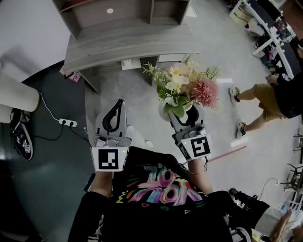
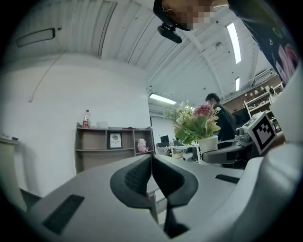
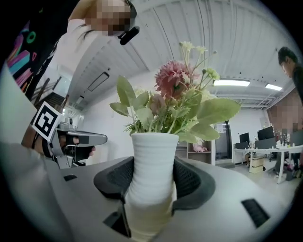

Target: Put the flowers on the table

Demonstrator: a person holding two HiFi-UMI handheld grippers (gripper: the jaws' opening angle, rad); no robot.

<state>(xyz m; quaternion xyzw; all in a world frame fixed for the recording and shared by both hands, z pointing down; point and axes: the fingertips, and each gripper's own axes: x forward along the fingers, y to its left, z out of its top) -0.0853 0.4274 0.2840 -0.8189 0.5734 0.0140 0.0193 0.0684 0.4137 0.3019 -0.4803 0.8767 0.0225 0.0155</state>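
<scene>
A white ribbed vase (image 3: 152, 175) holds a bunch of pink, cream and green flowers (image 1: 185, 85). My right gripper (image 3: 154, 182) is shut on the vase, its two dark pads pressing its sides, and carries it upright in the air above the floor. The bouquet (image 2: 195, 122) also shows in the left gripper view, to the right. My left gripper (image 1: 115, 116) is held out to the left of the vase, jaws shut together with nothing between them (image 2: 151, 182). The grey table (image 1: 125, 45) lies ahead, its top beyond the flowers.
A grey shelf unit (image 1: 118, 14) stands behind the table. A power strip with cable (image 1: 67, 123) lies on the dark floor at left. A person (image 1: 272, 97) walks at the right. Desks (image 1: 265, 28) stand at the far right.
</scene>
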